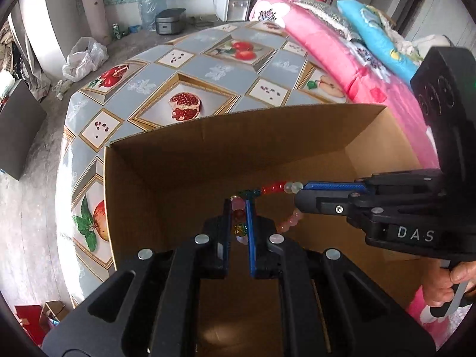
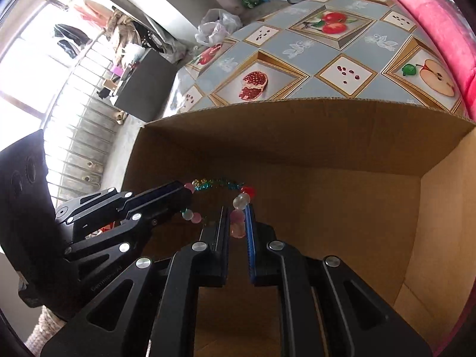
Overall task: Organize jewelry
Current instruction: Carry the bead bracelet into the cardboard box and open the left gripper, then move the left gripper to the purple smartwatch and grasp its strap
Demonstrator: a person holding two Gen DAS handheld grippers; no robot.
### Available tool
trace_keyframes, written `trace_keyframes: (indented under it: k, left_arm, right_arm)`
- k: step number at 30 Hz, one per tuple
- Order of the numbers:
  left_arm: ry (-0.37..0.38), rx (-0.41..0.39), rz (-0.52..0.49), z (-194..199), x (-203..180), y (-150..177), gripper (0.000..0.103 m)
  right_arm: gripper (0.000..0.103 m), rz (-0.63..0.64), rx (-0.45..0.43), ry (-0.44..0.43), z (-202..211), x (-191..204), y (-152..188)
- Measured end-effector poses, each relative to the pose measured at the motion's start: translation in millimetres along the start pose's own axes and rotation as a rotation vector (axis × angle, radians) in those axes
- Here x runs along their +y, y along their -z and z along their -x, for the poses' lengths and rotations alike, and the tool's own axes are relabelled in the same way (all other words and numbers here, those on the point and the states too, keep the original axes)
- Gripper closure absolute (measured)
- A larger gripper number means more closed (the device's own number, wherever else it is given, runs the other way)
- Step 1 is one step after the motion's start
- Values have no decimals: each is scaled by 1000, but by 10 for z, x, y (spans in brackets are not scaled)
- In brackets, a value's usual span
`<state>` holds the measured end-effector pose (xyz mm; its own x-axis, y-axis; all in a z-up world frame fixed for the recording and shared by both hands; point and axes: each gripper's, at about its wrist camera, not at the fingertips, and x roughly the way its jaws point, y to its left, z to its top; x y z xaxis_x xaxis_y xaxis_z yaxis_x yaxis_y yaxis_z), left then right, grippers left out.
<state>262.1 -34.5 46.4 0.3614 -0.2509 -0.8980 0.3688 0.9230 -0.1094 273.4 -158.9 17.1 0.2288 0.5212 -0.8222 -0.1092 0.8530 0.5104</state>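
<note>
A beaded bracelet (image 1: 272, 188) of red, green, pink and clear beads hangs stretched between both grippers above the inside of an open cardboard box (image 1: 208, 154). My left gripper (image 1: 239, 205) is shut on one part of the bracelet. My right gripper (image 1: 299, 195) comes in from the right and is shut on the other part. In the right wrist view the bracelet (image 2: 218, 185) runs from the left gripper (image 2: 187, 196) to my right gripper (image 2: 238, 211), over the box (image 2: 297, 125).
The box stands on a table with a fruit-pattern cloth (image 1: 190, 83). A pink quilt (image 1: 333, 47) and a blue pillow (image 1: 377, 35) lie to the right. A white plastic bag (image 1: 83, 59) and a rice cooker (image 1: 169, 20) sit on the floor beyond.
</note>
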Motion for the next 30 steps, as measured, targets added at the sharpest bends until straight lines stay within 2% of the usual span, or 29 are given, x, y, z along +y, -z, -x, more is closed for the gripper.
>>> trace_keyframes:
  k: [4, 6, 8, 15, 18, 20, 22, 26, 30]
  left_arm:
    - [-43, 34, 1, -138, 2, -44, 94]
    - [-48, 20, 10, -102, 10, -62, 91]
    - [-42, -2, 12, -18, 19, -62, 75]
    - [-10, -182, 10, 624, 90, 111, 52]
    - [4, -270, 15, 989, 168, 325, 42]
    - [4, -317, 20, 1204, 227, 506, 32]
    - [-6, -365, 31, 1407, 313, 758, 28]
    - [-45, -412, 81, 1635, 513, 1294, 26]
    - [-86, -410, 134, 1609, 668, 1883, 26]
  right_arm:
    - [92, -16, 23, 41, -138, -91, -114]
    - [92, -30, 22, 59, -157, -122, -132]
    - [92, -31, 7, 62, -109, -123, -124]
    - [91, 21, -137, 72, 342, 4, 4]
    - [91, 78, -225, 73, 683, 156, 227]
    - [87, 122, -287, 65, 909, 262, 447]
    - [83, 172, -342, 44, 1118, 366, 760]
    - [83, 233, -381, -1, 1258, 484, 1313]
    - [83, 228, -364, -46, 1120, 522, 1850]
